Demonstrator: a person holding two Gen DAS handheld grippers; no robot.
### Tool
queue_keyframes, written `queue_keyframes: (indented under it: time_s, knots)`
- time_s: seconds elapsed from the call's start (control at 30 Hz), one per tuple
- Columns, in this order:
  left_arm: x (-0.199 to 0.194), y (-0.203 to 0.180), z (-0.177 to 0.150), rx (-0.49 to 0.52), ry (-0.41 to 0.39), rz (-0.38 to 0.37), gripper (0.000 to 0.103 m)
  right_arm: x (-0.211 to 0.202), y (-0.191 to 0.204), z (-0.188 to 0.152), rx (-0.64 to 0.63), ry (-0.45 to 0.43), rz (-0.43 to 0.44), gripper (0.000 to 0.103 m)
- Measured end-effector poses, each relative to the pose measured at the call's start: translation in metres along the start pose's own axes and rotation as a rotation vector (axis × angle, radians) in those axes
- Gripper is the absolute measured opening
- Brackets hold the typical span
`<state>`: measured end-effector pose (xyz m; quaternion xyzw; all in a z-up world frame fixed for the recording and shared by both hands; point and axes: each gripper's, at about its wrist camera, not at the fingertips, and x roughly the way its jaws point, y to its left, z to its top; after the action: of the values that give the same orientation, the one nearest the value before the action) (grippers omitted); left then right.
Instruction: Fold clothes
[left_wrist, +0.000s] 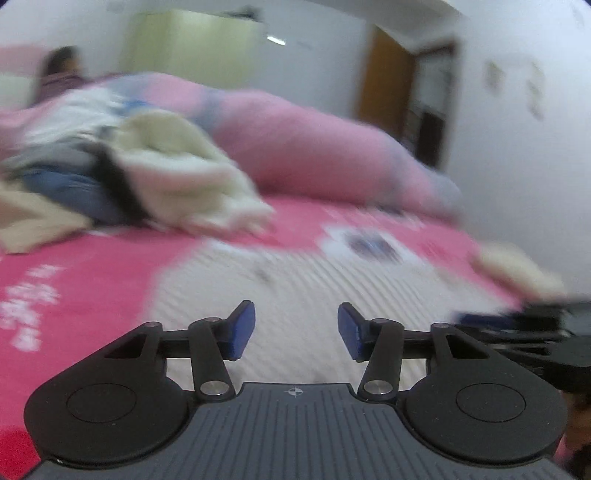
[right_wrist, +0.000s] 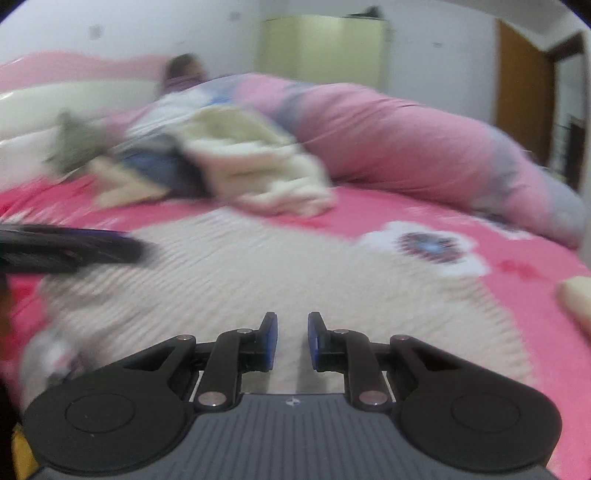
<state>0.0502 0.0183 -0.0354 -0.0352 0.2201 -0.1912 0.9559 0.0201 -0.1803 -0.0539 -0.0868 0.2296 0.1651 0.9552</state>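
A: Across the pink bed (right_wrist: 498, 280), past the ribbed cream panel (right_wrist: 258, 266), the heap of clothes (right_wrist: 255, 166) is seen, well apart from both tongs.

B: Left tongs (left_wrist: 296, 328) are held open and empty; right tongs (right_wrist: 292, 341) are narrowly parted on nothing. One soft, fleecy cream garment (left_wrist: 184, 173) should be pinched at its edge and drawn clear of the denim (left_wrist: 70, 192).

Two claws (left_wrist: 296, 328), one clothes pile (left_wrist: 122, 173), one quilt (left_wrist: 314, 147).

White lettering is seen on the pink bedspread (left_wrist: 74, 280) at left, too blurred to be read.
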Motion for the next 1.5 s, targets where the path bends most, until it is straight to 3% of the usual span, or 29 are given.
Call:
queue_keyframes:
  time_s: [0.07, 0.17, 0.23, 0.3, 0.37, 0.4, 0.43, 0.5, 0.6, 0.8, 0.9, 1.03, 1.07, 1.17, 1.27, 1.37, 1.5]
  knots:
    - [0.011, -0.01, -0.02, 0.029, 0.049, -0.035, 0.044, -0.004, 0.015, -0.02, -0.045, -0.023, -0.01, 0.019]
    - [0.013, 0.002, -0.034, -0.011, 0.027, -0.049, 0.045, -0.01, 0.004, -0.039, -0.05, -0.019, -0.04, 0.018]
    - [0.012, 0.017, -0.031, -0.052, 0.04, -0.045, 0.043, -0.018, -0.009, -0.047, -0.088, 0.013, -0.132, 0.018]
    - [0.011, 0.03, -0.029, -0.053, 0.055, -0.035, 0.039, -0.027, -0.038, -0.059, -0.099, 0.051, -0.237, 0.018]
    - [0.009, 0.039, -0.025, -0.058, 0.064, -0.045, 0.039, -0.041, -0.079, -0.067, 0.033, 0.066, -0.27, 0.016]
    - [0.008, 0.041, -0.024, -0.052, 0.067, -0.036, 0.039, -0.049, -0.097, -0.067, 0.12, 0.059, -0.266, 0.002]
    - [0.006, 0.041, -0.025, -0.04, 0.069, -0.013, 0.039, -0.053, -0.105, -0.066, 0.135, 0.064, -0.315, 0.0]
    - [0.003, 0.042, -0.027, -0.021, 0.072, 0.034, 0.04, -0.055, -0.115, -0.067, 0.123, 0.086, -0.415, 0.0]
    - [-0.008, 0.046, -0.03, -0.026, 0.071, 0.074, 0.04, -0.059, -0.123, -0.067, 0.199, 0.099, -0.435, 0.001]
    - [-0.035, 0.061, -0.035, -0.091, 0.054, 0.114, 0.04, -0.062, -0.11, -0.058, 0.172, 0.112, -0.493, 0.001]
    - [-0.048, 0.065, -0.036, -0.104, 0.035, 0.128, 0.041, -0.072, -0.099, -0.05, 0.145, 0.073, -0.486, 0.001]
    - [-0.047, 0.067, -0.04, -0.118, 0.038, 0.131, 0.042, -0.081, -0.075, -0.038, 0.097, 0.005, -0.375, 0.002]
    - [-0.044, 0.068, -0.041, -0.132, 0.046, 0.134, 0.042, -0.075, -0.07, -0.039, 0.079, 0.025, -0.364, 0.002]
    - [-0.041, 0.072, -0.041, -0.175, 0.051, 0.132, 0.042, -0.042, -0.072, -0.057, 0.037, 0.203, -0.39, 0.002]
    - [-0.05, 0.075, -0.039, -0.193, 0.038, 0.125, 0.041, -0.048, -0.075, -0.043, 0.089, 0.204, -0.395, 0.002]
    - [-0.066, 0.071, -0.031, -0.174, -0.032, 0.127, 0.051, -0.067, -0.063, -0.001, 0.101, 0.084, -0.36, 0.003]
    - [-0.062, 0.049, -0.015, -0.052, -0.096, 0.102, 0.052, -0.062, -0.034, 0.048, 0.076, -0.051, -0.228, 0.003]
